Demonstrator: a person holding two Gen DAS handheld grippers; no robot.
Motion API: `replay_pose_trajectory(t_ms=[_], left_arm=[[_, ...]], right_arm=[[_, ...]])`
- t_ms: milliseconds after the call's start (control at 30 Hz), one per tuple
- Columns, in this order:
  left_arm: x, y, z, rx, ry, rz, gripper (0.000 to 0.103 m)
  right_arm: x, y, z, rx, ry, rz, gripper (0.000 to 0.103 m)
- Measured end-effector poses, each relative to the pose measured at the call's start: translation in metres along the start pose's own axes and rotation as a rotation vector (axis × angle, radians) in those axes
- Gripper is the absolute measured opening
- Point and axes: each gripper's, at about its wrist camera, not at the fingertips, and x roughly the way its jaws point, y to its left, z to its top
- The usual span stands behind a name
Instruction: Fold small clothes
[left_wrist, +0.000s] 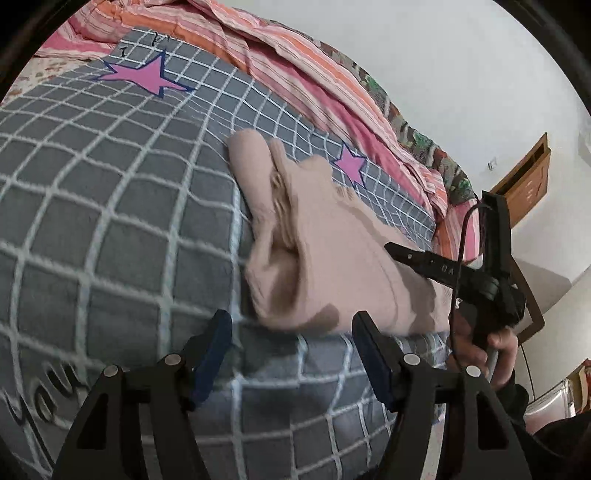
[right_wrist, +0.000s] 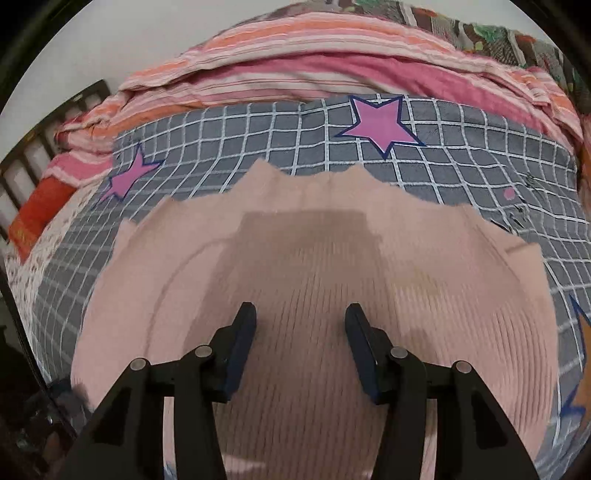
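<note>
Pale pink ribbed knit garment (right_wrist: 306, 280) is motion-blurred in the right wrist view, its near hem cut off by the lower edge. In the left wrist view its near folds (left_wrist: 295, 280) are smeared, so layers cannot be counted. Dark lettering on the grey white-checked blanket (left_wrist: 40, 391) is cropped and unreadable. The hand (left_wrist: 480, 343) on the other gripper's handle is partly hidden.
</note>
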Motion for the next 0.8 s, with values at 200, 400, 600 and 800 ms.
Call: replay_pose_trajectory(t_ms=[200,400,600,800], left_arm=[[0.006,-0.009,-0.006,-0.013,-0.034,0.010,0.070],[0.024,-0.019,0.007,-0.026,-0.083,0.018,0.068],[0.041,-0.020,0.031,-0.062,-0.142,0.073,0.067],[0.057,-0.020,0.053,-0.122,-0.174,0.179,0.053]], right_arm=[[-0.023,0.013,-0.039,-0.040,-0.049,-0.050,0.049],[-0.037,0.016,-0.078,-0.078,-0.011,-0.036,0.048],[-0.073,-0.009,-0.110,0.000,-0.016,0.097,0.048],[-0.095,-0.058,-0.131,0.157,-0.025,0.117,0.048]])
